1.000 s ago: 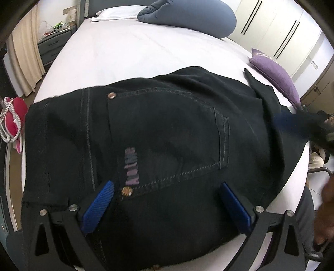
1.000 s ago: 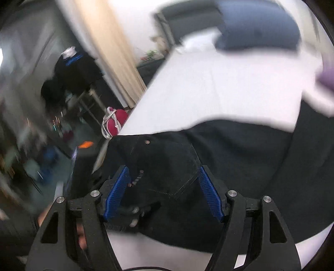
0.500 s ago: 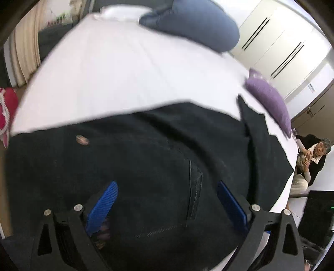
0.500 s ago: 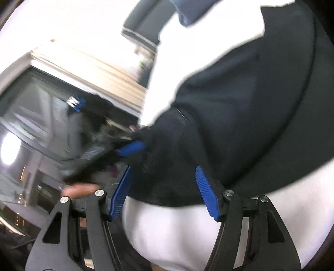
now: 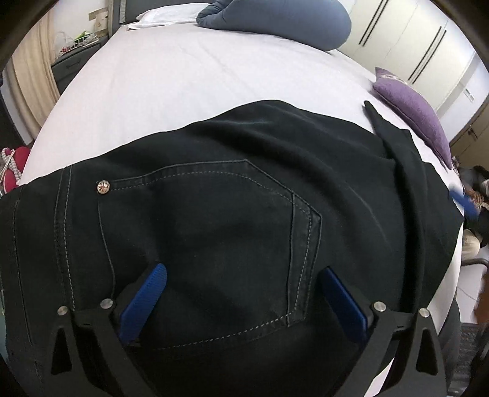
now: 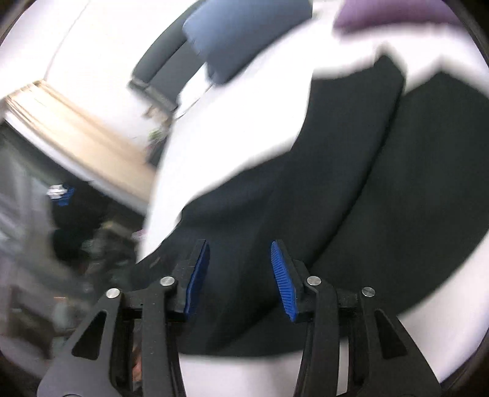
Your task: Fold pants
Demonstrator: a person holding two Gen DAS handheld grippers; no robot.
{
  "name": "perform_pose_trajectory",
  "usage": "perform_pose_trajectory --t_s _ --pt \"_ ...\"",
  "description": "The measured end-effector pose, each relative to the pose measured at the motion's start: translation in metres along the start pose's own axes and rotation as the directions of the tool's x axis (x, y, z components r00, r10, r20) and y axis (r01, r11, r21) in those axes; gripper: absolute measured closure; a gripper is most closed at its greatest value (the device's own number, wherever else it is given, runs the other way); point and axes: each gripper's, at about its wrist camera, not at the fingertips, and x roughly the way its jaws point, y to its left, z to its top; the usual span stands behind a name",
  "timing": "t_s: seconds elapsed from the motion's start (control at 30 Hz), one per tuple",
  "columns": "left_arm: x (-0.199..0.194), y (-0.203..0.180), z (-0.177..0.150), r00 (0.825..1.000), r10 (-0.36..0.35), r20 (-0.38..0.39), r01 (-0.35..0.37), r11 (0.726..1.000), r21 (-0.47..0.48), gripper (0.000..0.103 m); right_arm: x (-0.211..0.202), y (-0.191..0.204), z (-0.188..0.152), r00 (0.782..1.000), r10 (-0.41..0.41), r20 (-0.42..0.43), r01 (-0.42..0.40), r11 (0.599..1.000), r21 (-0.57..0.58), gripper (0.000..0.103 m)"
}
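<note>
flattening the pants [image 5: 244, 213] on the bed [image 5: 183, 76] first helps; left tool [image 5: 241, 293] and right tool [image 6: 240, 274] both gape, gripping nothing.

I'm seeing my right gripper [image 6: 240, 274] hovering with jaws parted over the black pants [image 6: 351, 189], which are lying across the white bed [image 6: 232, 128]; everything's blurring.

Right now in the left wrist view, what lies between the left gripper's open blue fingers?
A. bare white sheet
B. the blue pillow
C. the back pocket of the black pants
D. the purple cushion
C. The left gripper stands open over the black pants, its fingers either side of the stitched back pocket; purple cushion and blue pillow lie far off.
</note>
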Motion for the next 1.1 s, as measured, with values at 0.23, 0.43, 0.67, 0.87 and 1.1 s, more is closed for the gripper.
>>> perform_pose_trajectory --t_s 0.23,0.43,0.67,0.87,1.1 --pt "0.0 0.003 0.0 1.0 -0.027 0.002 0.027 1.0 -0.007 0.002 0.085 0.014 0.128 0.931 -0.365 0.002 0.364 0.927 -0.096 0.045" --pt "-0.003 0.006 -0.002 1.0 -0.026 0.004 0.026 1.0 0.004 0.002 0.18 0.006 0.159 0.814 -0.577 -0.067 0.567 0.814 -0.129 0.045" --pt "-0.001 0.007 -0.001 0.999 -0.042 -0.001 0.042 0.999 -0.001 0.002 0.244 -0.018 0.169 0.73 -0.678 -0.086 0.667 0.734 -0.126 0.038" --pt "-0.001 0.006 -0.002 0.999 -0.034 -0.001 0.034 0.999 0.005 0.002 0.246 -0.039 0.183 0.754 -0.653 -0.074 0.645 0.757 -0.102 0.081" --pt "-0.001 0.003 -0.002 0.999 -0.032 -0.007 0.032 0.999 0.005 0.002 0.151 -0.08 0.192 0.895 -0.441 0.062 0.425 0.888 0.173 0.099"
